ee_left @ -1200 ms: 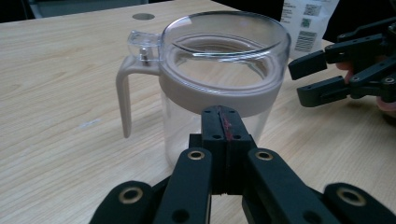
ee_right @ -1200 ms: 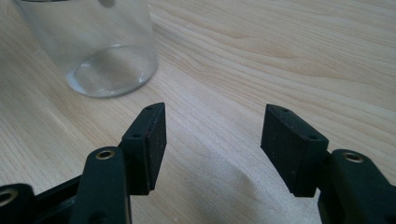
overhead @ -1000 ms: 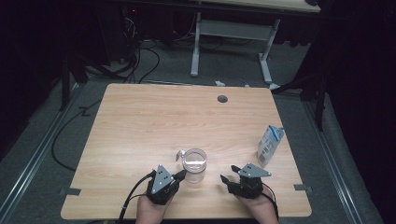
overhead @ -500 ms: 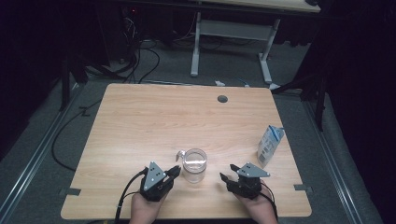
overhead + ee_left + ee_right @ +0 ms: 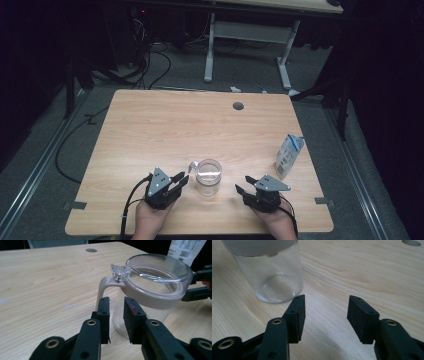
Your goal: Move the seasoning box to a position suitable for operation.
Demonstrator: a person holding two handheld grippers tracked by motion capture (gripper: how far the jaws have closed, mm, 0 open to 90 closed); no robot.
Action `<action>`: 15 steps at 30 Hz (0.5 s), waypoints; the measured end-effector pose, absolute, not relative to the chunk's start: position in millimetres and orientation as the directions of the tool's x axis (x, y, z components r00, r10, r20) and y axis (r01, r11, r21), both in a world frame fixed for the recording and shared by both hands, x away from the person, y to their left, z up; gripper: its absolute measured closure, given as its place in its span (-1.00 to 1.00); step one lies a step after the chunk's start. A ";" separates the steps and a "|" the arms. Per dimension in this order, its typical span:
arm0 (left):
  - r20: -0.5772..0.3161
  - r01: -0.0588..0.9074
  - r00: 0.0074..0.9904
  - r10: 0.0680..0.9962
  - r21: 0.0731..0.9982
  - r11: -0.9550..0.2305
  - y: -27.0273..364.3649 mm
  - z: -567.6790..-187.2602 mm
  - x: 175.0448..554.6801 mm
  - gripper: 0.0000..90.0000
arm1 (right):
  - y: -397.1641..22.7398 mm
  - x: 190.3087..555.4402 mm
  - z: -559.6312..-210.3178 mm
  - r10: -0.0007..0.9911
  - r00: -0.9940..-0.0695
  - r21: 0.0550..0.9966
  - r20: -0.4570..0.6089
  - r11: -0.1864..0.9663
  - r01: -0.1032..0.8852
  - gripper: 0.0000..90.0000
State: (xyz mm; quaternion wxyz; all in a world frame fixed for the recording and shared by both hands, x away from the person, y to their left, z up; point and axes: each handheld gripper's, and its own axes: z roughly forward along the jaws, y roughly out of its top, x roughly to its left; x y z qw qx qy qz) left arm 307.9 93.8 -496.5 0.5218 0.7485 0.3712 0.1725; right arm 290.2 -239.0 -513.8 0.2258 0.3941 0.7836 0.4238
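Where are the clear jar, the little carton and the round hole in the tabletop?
Clear jar (image 5: 208,177): high view, glass side below the rim.
Carton (image 5: 288,155): high view, its front face.
Round hole (image 5: 238,106): high view, its centre.

A light wooden desk (image 5: 150,130) stands on grey carpet (image 5: 185,70). Behind it, a white-legged table (image 5: 247,35) and cables (image 5: 145,60) sit in darkness.

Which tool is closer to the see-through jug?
Left. The left tool sits just beside the jug, its tips almost at the handle, nothing gripped. The right tool sits on the jug's other side, open, with more bare table between them.
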 end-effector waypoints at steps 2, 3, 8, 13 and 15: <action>-0.127 0.375 0.662 0.738 0.909 -0.180 91.7 -496.8 308.7 0.71 | -237.3 289.9 -512.3 0.807 -0.590 0.844 -0.019 0.330 0.423 0.17; -0.118 0.370 0.657 0.745 0.911 -0.182 91.3 -496.4 308.7 0.71 | -236.4 289.7 -511.3 0.805 -0.593 0.845 -0.023 0.332 0.418 0.19; -0.117 0.366 0.649 0.752 0.914 -0.173 89.1 -493.2 312.3 0.74 | -231.1 289.3 -505.8 0.799 -0.601 0.853 -0.024 0.330 0.405 0.25; -0.149 0.375 0.627 0.765 0.918 -0.129 91.5 -484.2 318.7 0.75 | -220.4 293.0 -497.6 0.790 -0.613 0.857 -0.011 0.323 0.401 0.33; -0.146 0.374 0.625 0.766 0.918 -0.130 90.9 -480.6 321.9 0.75 | -219.3 294.9 -496.1 0.791 -0.612 0.857 -0.010 0.322 0.402 0.34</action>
